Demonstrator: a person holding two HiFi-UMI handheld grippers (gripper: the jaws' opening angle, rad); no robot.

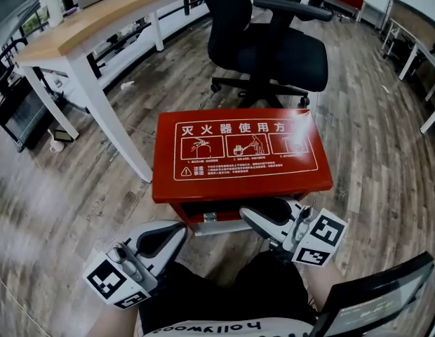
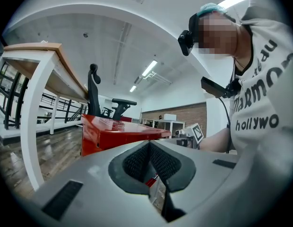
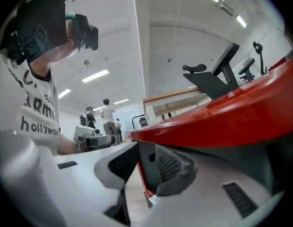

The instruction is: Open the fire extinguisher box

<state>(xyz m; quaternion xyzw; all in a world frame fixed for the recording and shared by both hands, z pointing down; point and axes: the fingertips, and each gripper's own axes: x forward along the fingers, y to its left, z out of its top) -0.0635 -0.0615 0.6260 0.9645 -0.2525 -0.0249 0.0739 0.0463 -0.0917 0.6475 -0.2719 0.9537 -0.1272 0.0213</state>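
The right gripper [image 3: 145, 161], jaws parted, noses in level beneath the front lip of the fire extinguisher box [image 3: 241, 112]. The red lid [image 3: 217, 119] overhangs the jaws, and the box's front wall stands in the gap between them; the pads do not seem to press on it, though the angle is tight.

From the head view, this gripper [image 1: 251, 215] sits at 5 o'clock of the box [image 1: 238, 188]. The left gripper [image 1: 177, 229] is just beside the box at 7 o'clock. Its jaws [image 2: 150, 145] are drawn together at the tips, with nothing held.

The box rests on a wood-plank floor [image 1: 372, 139], its lid [image 1: 238, 149] printed with white instruction panels. A small metal latch [image 1: 210, 217] shows on the front wall at 6 o'clock. A black office chair [image 1: 266, 41] stands at 12 o'clock, and a white-legged desk [image 1: 84, 30] at 10 o'clock.
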